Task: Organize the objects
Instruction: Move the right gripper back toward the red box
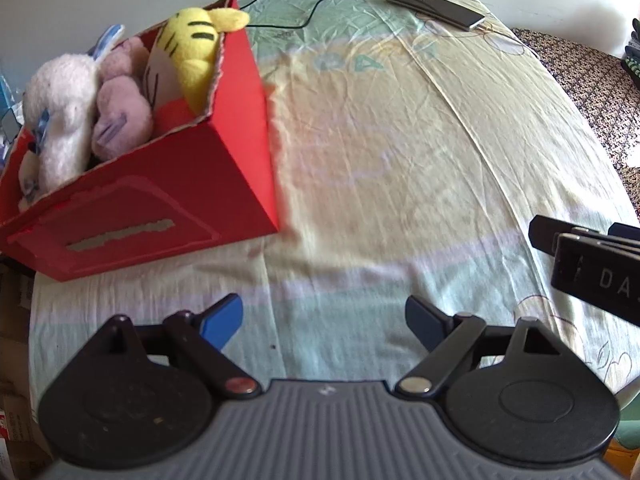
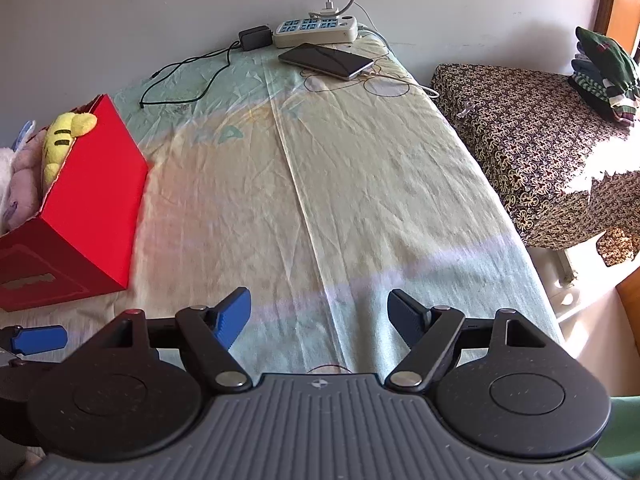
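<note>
A red cardboard box (image 1: 168,196) stands at the left of the bed, also in the right wrist view (image 2: 92,216). It holds a yellow striped plush (image 1: 196,52), a purple plush (image 1: 120,112) and a white plush (image 1: 60,120); the yellow one shows in the right view (image 2: 60,140). My left gripper (image 1: 324,324) is open and empty above the sheet, right of the box. My right gripper (image 2: 320,316) is open and empty over the middle of the bed. The right gripper's body (image 1: 592,272) enters the left view at the right edge.
A pale green and yellow sheet (image 1: 400,140) covers the bed. At the far end lie a phone (image 2: 326,60), a power strip (image 2: 316,30), a black charger (image 2: 254,38) and its cable. A patterned covered stand (image 2: 532,148) with folded clothes (image 2: 604,72) is to the right.
</note>
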Demonstrator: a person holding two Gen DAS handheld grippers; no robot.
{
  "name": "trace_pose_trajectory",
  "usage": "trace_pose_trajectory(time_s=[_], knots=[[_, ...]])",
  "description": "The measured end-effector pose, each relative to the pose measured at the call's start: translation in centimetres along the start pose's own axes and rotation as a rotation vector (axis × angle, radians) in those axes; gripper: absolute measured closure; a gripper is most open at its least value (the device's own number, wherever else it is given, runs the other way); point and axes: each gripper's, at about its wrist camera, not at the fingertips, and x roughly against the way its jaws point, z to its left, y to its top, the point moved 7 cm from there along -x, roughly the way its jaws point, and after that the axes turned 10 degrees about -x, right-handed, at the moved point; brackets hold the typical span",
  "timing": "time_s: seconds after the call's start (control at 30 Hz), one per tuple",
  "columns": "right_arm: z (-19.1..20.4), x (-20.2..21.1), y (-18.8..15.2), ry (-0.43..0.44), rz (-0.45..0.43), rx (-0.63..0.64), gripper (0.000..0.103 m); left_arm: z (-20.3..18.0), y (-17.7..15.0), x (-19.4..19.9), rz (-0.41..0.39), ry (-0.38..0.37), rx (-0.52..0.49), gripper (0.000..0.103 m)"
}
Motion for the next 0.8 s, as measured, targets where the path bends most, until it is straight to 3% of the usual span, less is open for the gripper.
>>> trace_pose_trajectory(time_s=[0.3, 0.8], knots=[[4.6, 0.2, -0.4, 0.024, -0.005, 0.055, 0.025, 4.1, -0.4, 1.6, -0.04, 0.053, 0.024, 0.016], [16.6, 2.4, -1.5, 0.092, -0.016, 0.11, 0.024, 17.3, -2.1, 5.0, -0.103, 0.139, 0.113, 0.016]])
